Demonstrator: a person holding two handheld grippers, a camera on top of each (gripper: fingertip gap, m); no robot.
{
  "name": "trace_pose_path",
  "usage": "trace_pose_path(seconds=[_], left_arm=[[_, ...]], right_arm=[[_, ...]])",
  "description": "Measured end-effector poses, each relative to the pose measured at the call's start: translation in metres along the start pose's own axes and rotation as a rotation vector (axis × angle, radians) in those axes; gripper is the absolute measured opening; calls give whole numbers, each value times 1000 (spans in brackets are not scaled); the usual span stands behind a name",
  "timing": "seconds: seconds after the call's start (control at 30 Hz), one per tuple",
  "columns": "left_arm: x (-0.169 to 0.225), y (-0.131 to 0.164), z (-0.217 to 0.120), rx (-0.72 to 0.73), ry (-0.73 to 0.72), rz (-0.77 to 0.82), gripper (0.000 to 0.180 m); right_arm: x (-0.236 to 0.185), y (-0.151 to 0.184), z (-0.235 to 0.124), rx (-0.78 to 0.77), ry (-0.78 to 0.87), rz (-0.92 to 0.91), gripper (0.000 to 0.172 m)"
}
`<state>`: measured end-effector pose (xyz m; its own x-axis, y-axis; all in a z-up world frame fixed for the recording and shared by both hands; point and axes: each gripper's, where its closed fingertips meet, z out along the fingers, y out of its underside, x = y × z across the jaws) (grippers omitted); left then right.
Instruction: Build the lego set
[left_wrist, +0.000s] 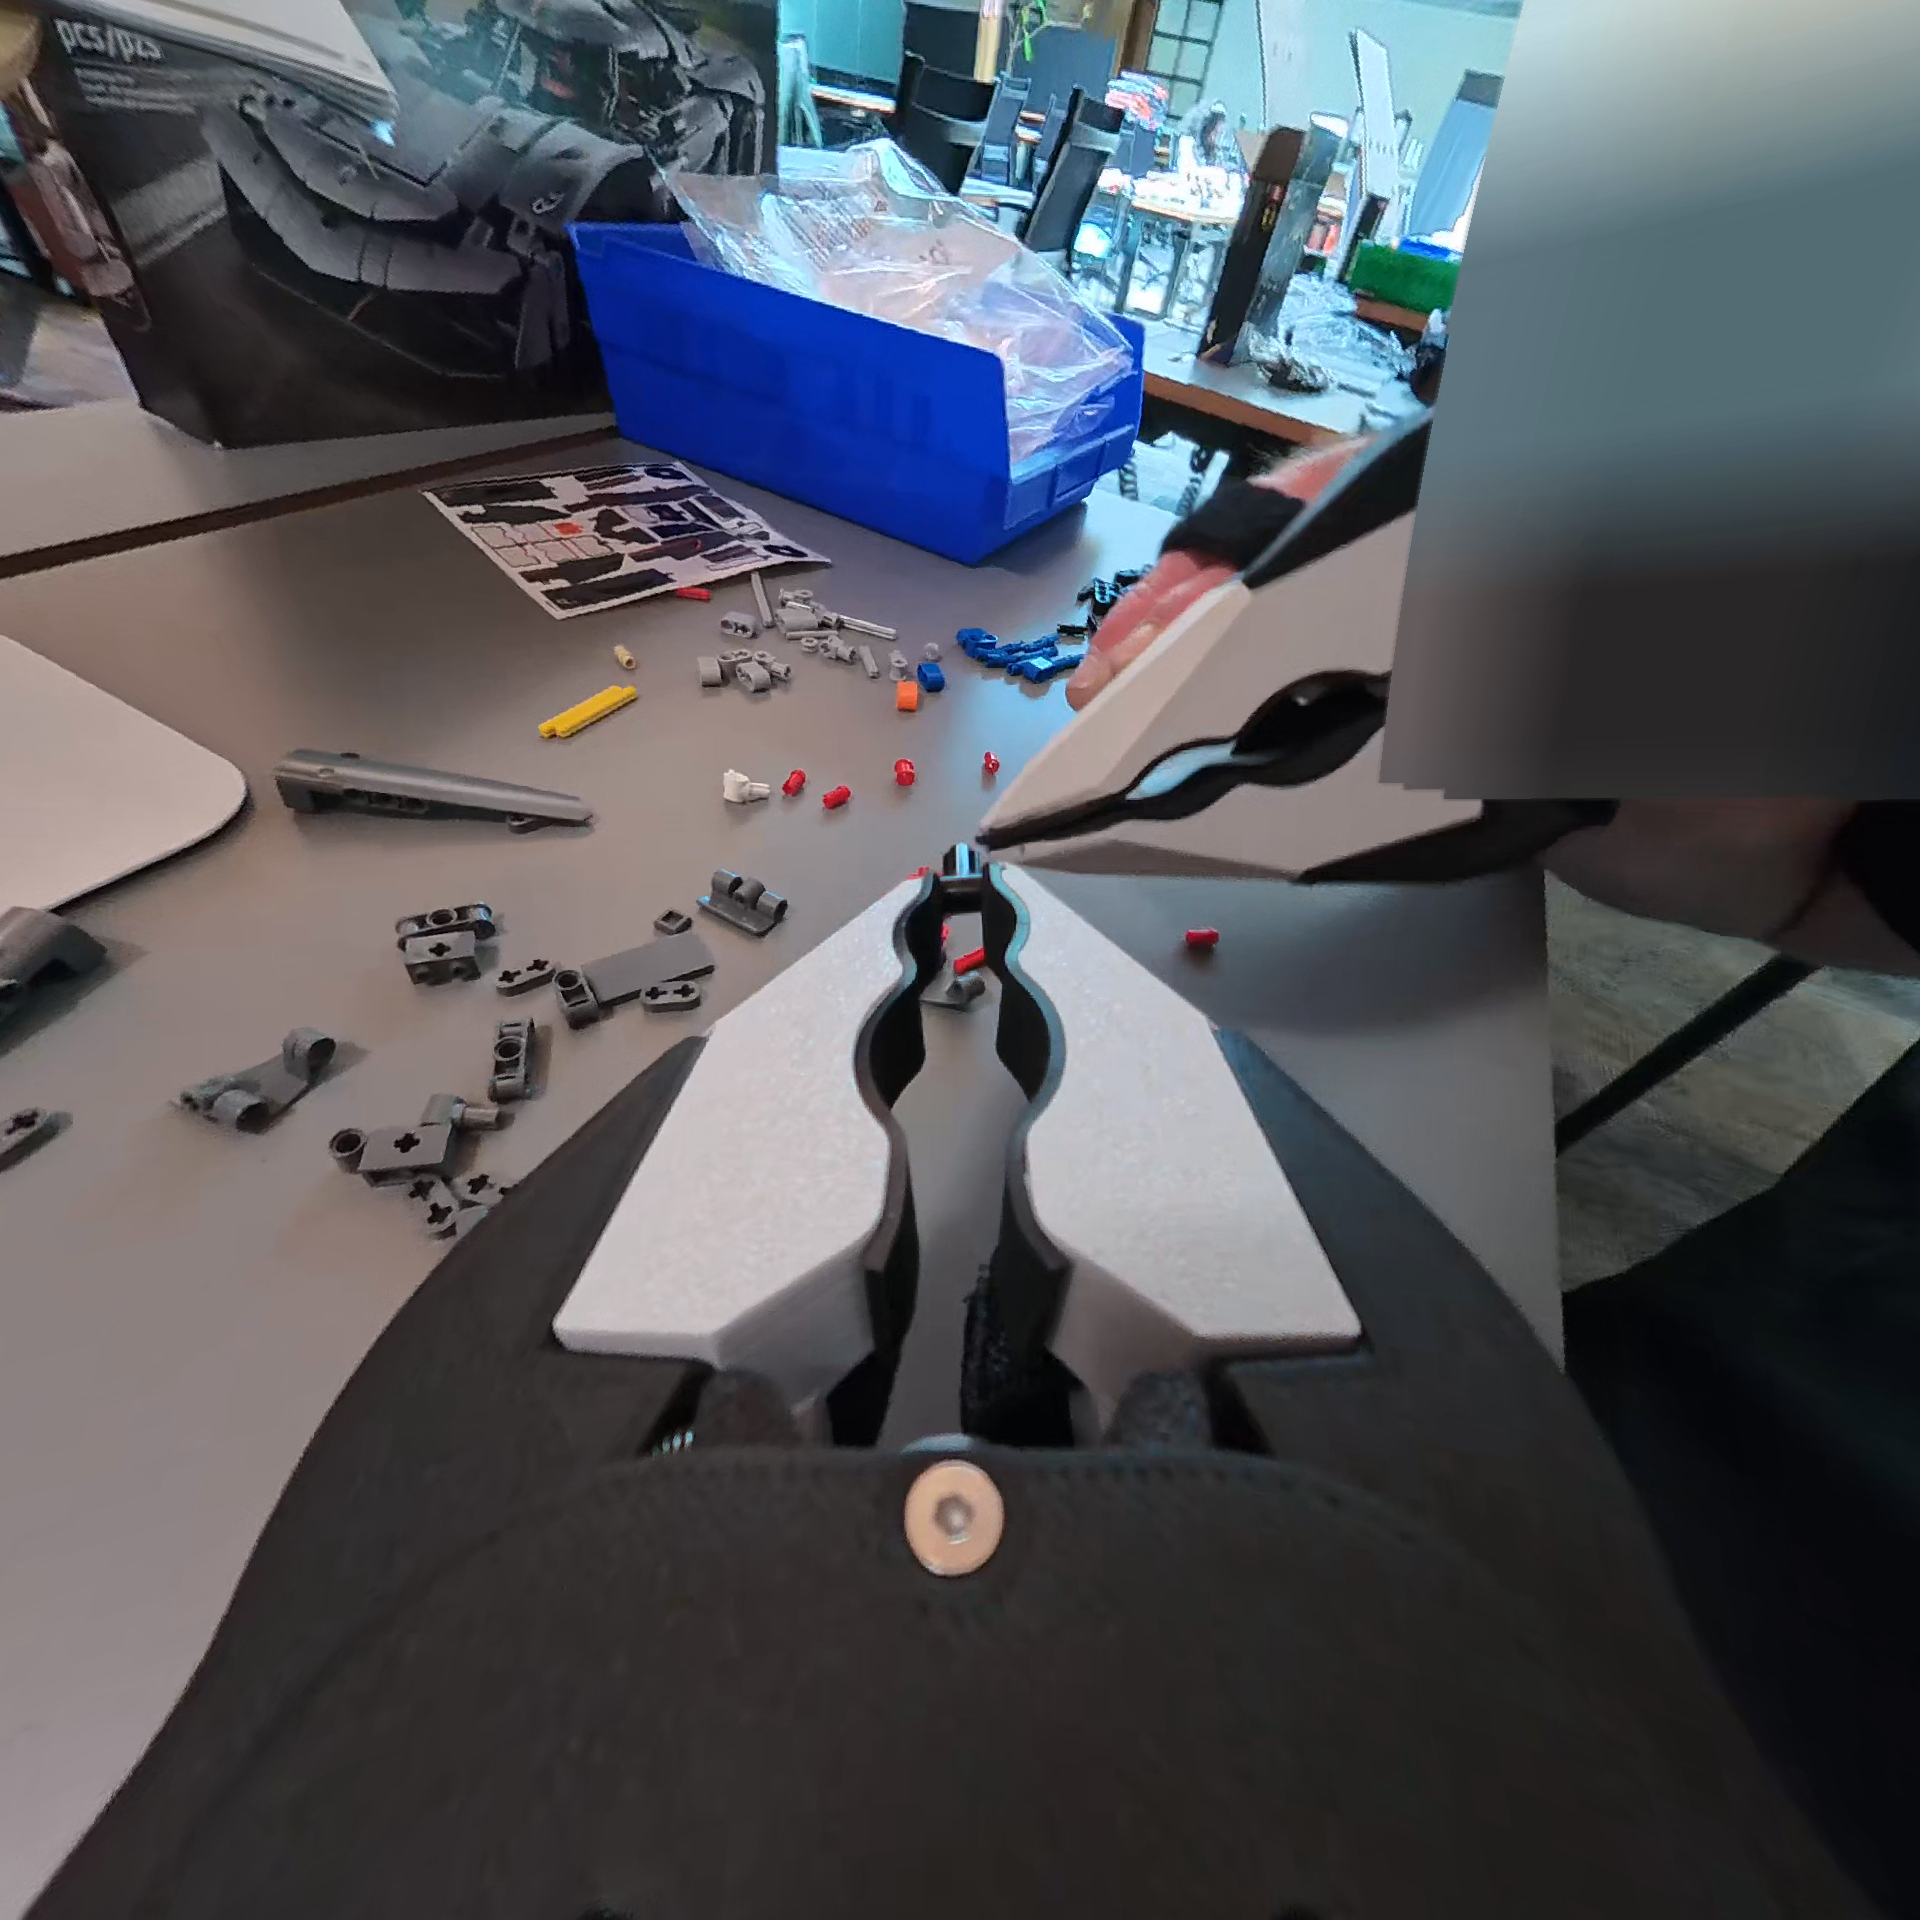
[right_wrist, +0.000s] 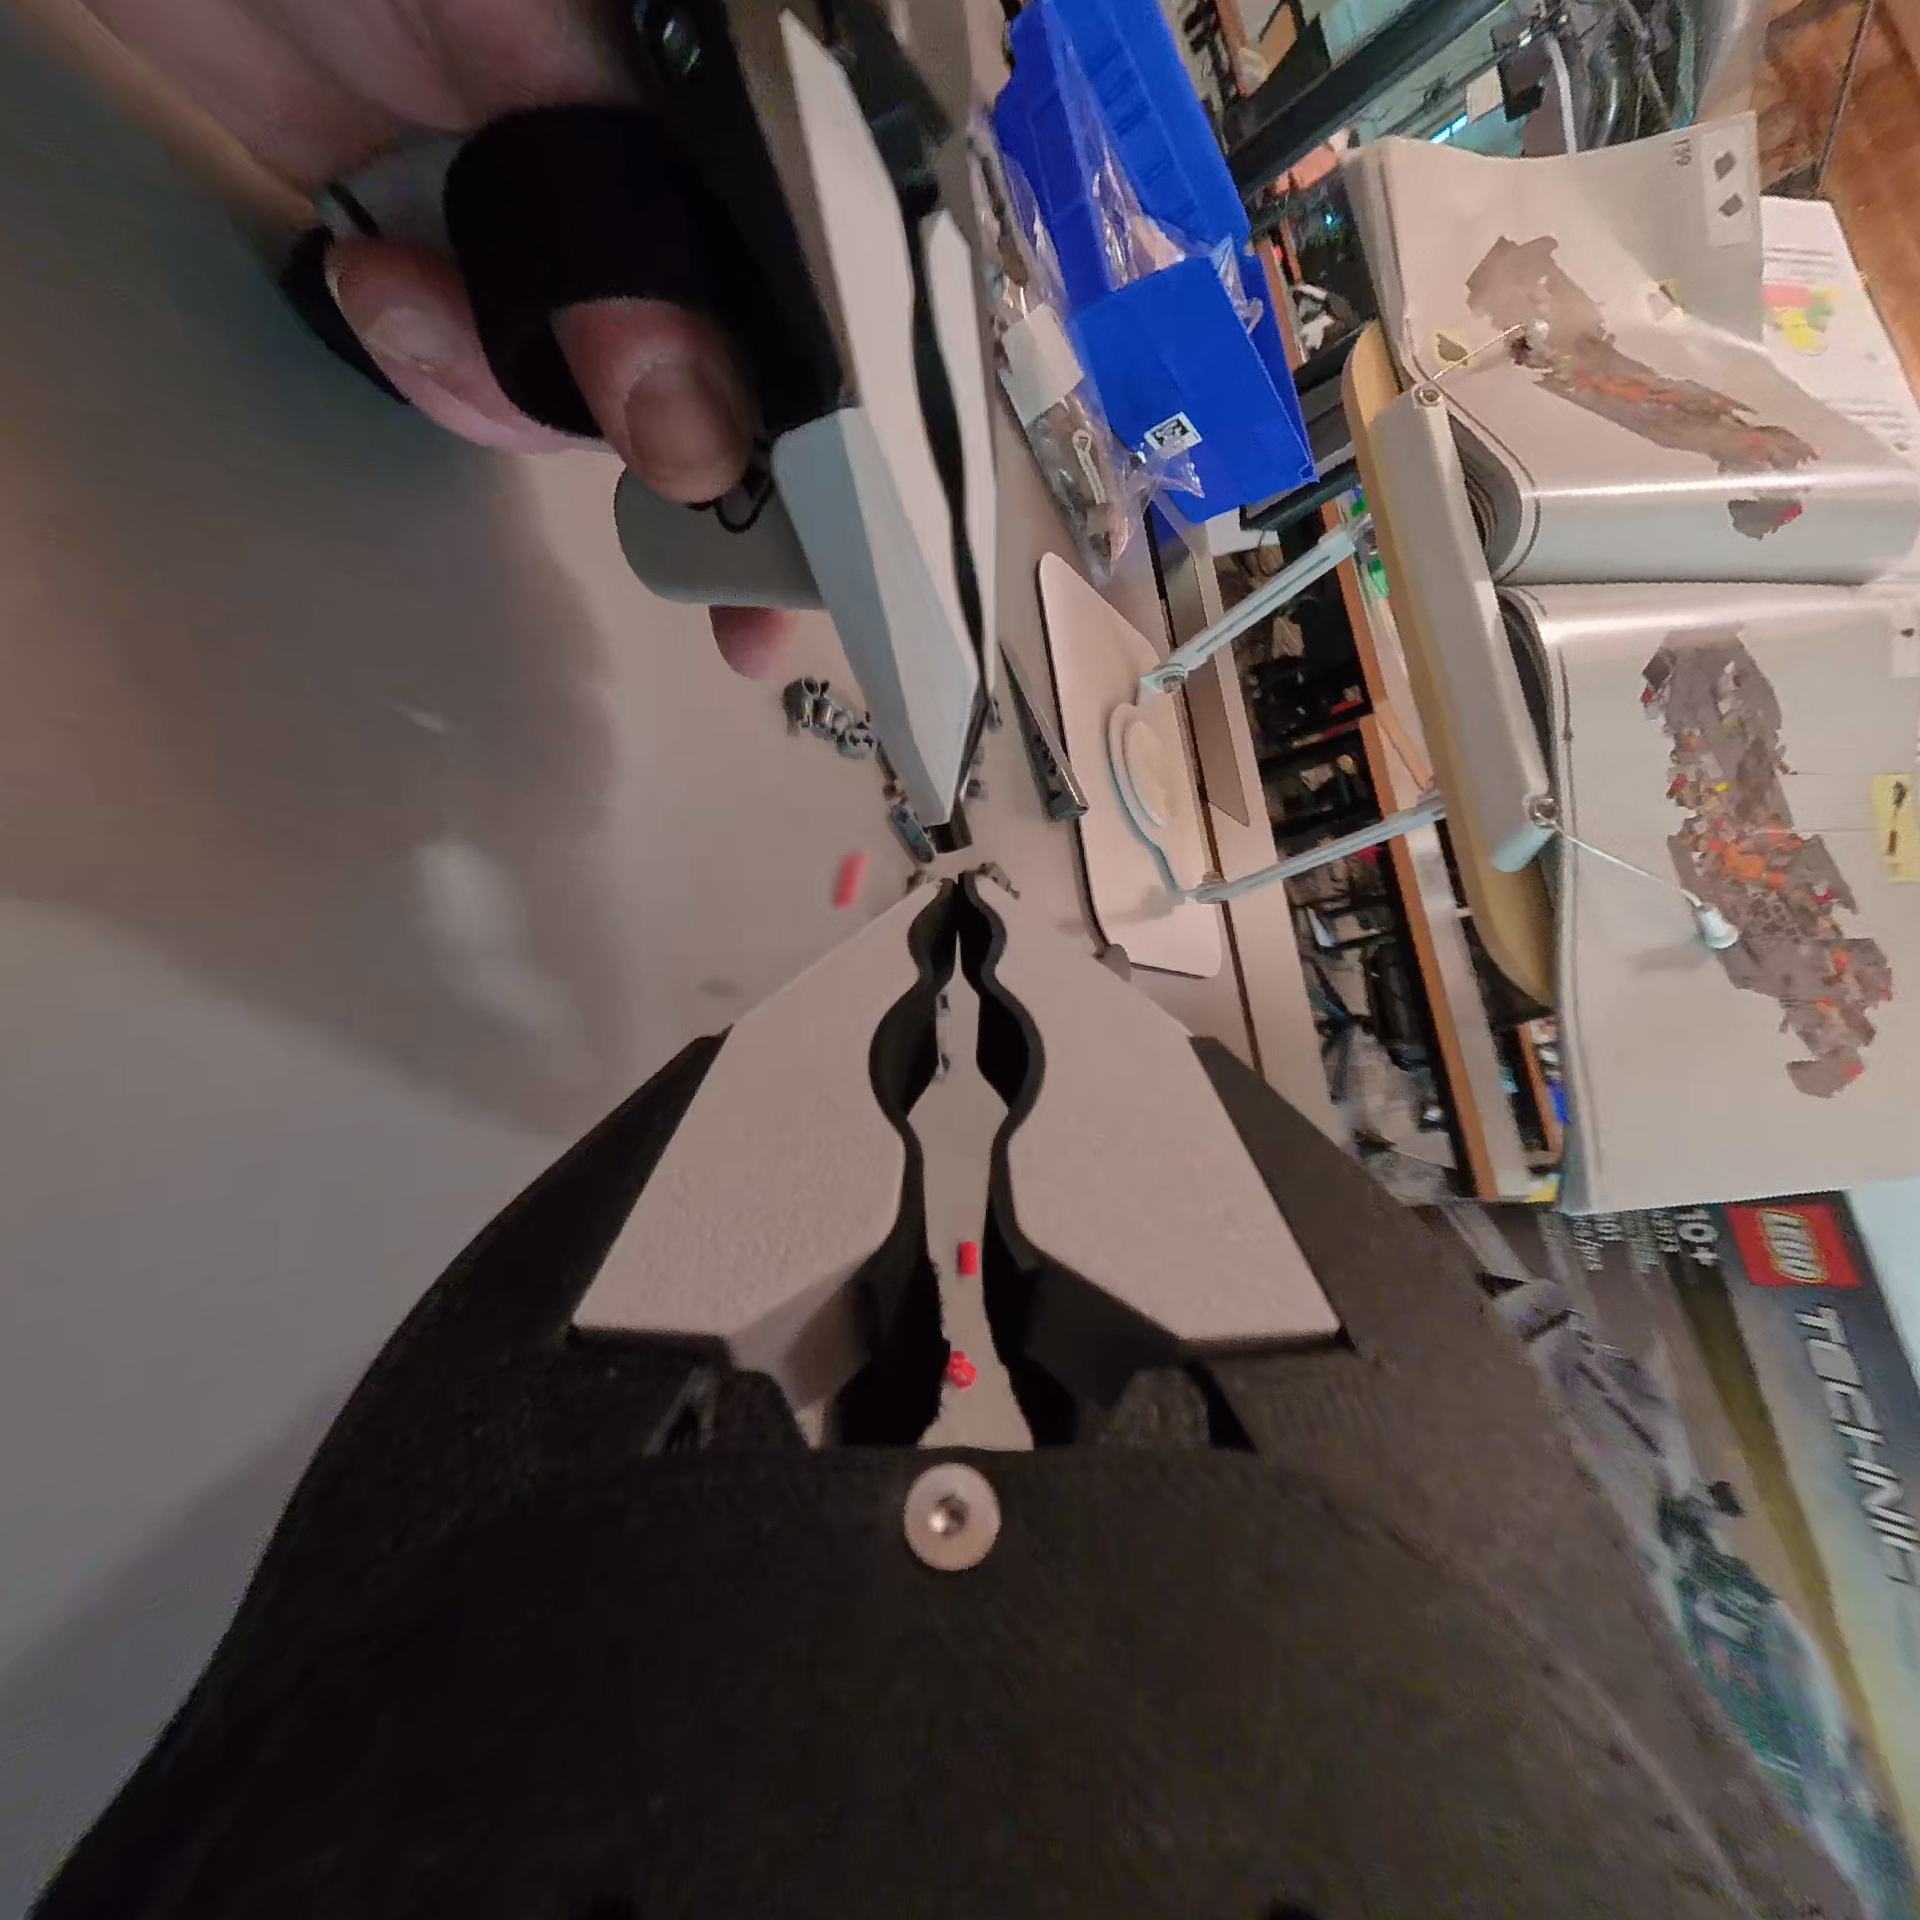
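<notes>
My left gripper (left_wrist: 961, 881) is shut on a small black connector piece (left_wrist: 962, 862), held at its fingertips just above the grey table (left_wrist: 312, 644). My right gripper (left_wrist: 985, 834) comes in from the right with its jaws shut, its tips right beside the black piece. In the right wrist view my right gripper (right_wrist: 958, 885) is shut with nothing visible between the pads. The left gripper (right_wrist: 948, 831) reaches down from above in a hand, tip to tip with it, with the black piece (right_wrist: 943, 834) in it.
Loose red pins (left_wrist: 836, 795), dark grey pieces (left_wrist: 457, 945), a long grey panel (left_wrist: 426, 790), yellow axles (left_wrist: 587, 712) and blue pieces (left_wrist: 1013, 649) lie on the table. A blue bin (left_wrist: 831, 395) holding a plastic bag, a sticker sheet (left_wrist: 623, 530) and a box (left_wrist: 364, 208) stand behind.
</notes>
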<state>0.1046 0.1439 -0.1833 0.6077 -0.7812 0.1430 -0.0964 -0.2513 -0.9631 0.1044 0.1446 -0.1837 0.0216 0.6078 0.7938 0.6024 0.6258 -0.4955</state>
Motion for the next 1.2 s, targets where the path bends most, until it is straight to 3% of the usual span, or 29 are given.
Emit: trace_pose_path(seconds=[0.1,0.13,0.53,0.87,1.2], left_arm=[[2,-2,-1,15,20,0,5],[3,-3,-2,24,28,2,5],[-8,6,-5,-50,0,75,5],[-56,21,-6,-189,-91,166,5],[-66,21,-18,-184,-13,132,5]], right_arm=[[2,-2,-6,69,-56,112,0],[3,0,-7,74,-85,162,7],[-28,36,2,-52,-446,475,14],[-28,60,40,-284,-547,548,15],[-41,64,52,-350,-648,637,0]])
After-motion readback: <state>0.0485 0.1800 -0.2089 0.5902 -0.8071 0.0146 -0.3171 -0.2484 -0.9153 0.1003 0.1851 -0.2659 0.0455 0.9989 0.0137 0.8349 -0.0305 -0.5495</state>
